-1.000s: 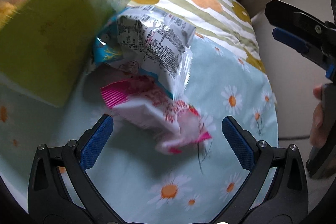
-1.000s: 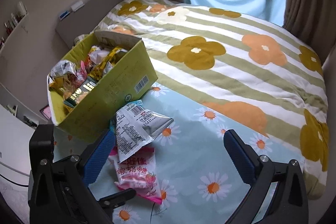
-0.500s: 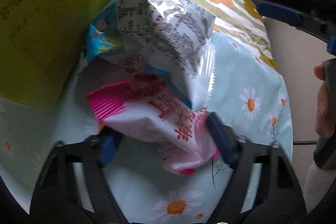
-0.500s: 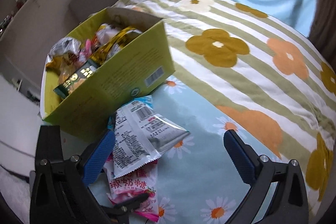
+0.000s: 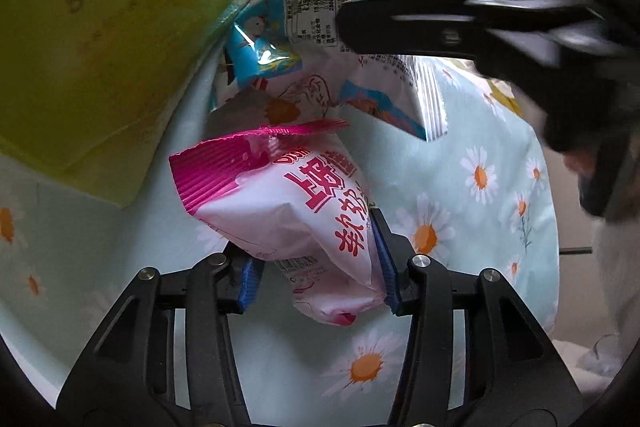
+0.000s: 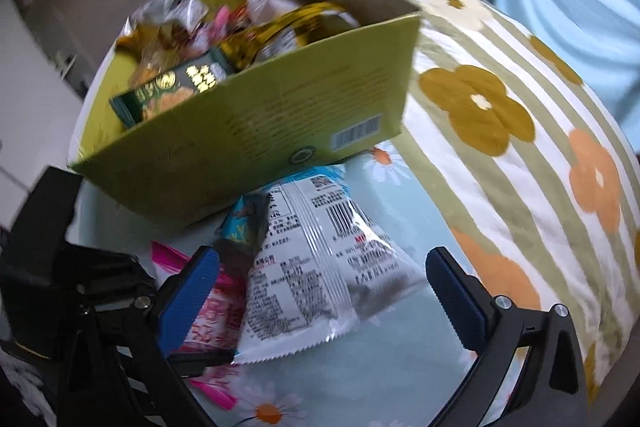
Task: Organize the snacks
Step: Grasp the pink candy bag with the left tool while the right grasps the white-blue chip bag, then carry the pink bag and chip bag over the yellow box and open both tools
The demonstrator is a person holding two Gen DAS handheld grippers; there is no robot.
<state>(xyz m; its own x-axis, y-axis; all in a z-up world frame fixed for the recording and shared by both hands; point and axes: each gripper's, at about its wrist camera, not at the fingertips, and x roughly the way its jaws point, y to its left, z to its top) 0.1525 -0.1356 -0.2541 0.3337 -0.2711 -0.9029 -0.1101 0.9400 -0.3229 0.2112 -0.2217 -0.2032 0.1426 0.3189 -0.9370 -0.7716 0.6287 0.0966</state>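
My left gripper (image 5: pixel 316 263) is shut on a pink and white snack packet (image 5: pixel 292 199), held just above the daisy-print sheet. The packet also shows in the right wrist view (image 6: pixel 214 319), partly under the left gripper's body. My right gripper (image 6: pixel 320 291) is open, its fingers on either side of a silver and blue snack bag (image 6: pixel 304 267) that lies against the green box (image 6: pixel 256 143). One right finger (image 5: pixel 420 23) crosses that bag (image 5: pixel 320 75) in the left wrist view. The box holds several snack packets (image 6: pixel 208 39).
The box and snacks rest on a bed with a pale blue daisy sheet (image 6: pixel 400 359) and a striped flower duvet (image 6: pixel 500 99). The bed's edge drops off at the right in the left wrist view (image 5: pixel 556 227). A wall and shelf lie behind the box.
My left gripper moved onto the pink packet, closed on it and lifted it slightly. My right gripper came down and forward over the silver bag, staying open.
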